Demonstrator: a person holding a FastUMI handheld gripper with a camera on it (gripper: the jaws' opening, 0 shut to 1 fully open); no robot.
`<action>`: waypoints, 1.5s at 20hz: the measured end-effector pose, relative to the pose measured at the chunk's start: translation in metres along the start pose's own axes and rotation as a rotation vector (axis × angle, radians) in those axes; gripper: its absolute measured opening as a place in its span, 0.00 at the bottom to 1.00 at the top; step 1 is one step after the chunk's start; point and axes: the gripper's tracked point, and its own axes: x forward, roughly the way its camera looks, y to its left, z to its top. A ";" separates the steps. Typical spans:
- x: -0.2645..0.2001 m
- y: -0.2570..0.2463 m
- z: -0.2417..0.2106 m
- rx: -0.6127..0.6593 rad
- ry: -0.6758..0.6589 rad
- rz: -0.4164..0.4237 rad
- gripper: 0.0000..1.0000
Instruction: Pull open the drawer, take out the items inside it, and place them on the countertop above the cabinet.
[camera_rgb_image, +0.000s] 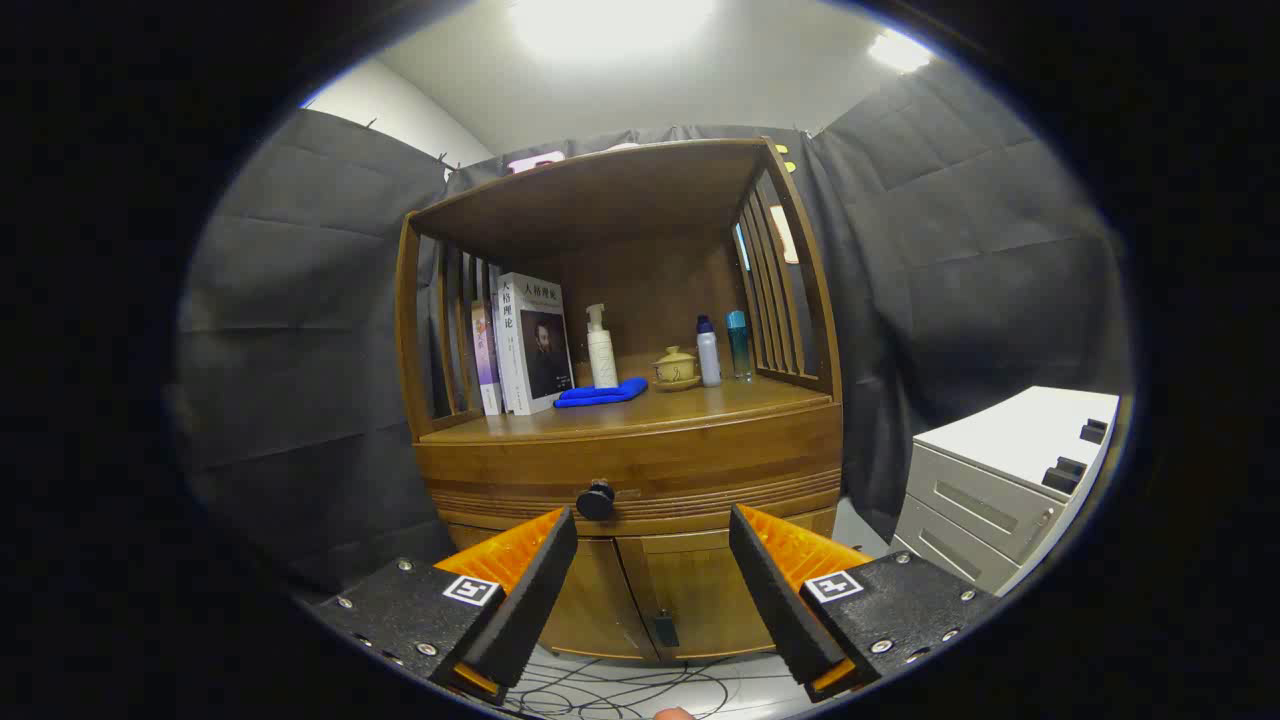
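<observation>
A wooden cabinet (640, 460) stands ahead of me, its drawer (690, 470) closed flush under the countertop (700, 405). A dark round knob (595, 500) sticks out of the drawer front, just beyond my left fingertip. My gripper (652, 530) is open, fingers spread wide with nothing between them, and it stays short of the drawer front. What lies inside the drawer is hidden.
On the countertop stand books (525, 340), a white pump bottle (601, 348), a blue cloth (603, 393), a small lidded pot (676, 368) and two small bottles (722, 348). Cabinet doors (650, 590) sit below the drawer. A white drawer unit (1000, 480) stands to the right. Cables (620, 690) lie on the floor.
</observation>
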 end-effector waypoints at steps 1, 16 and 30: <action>0.000 0.000 0.001 0.003 -0.001 0.000 0.95; 0.002 0.003 0.005 0.023 -0.011 0.016 0.95; 0.042 0.025 0.026 0.046 -0.042 0.070 0.96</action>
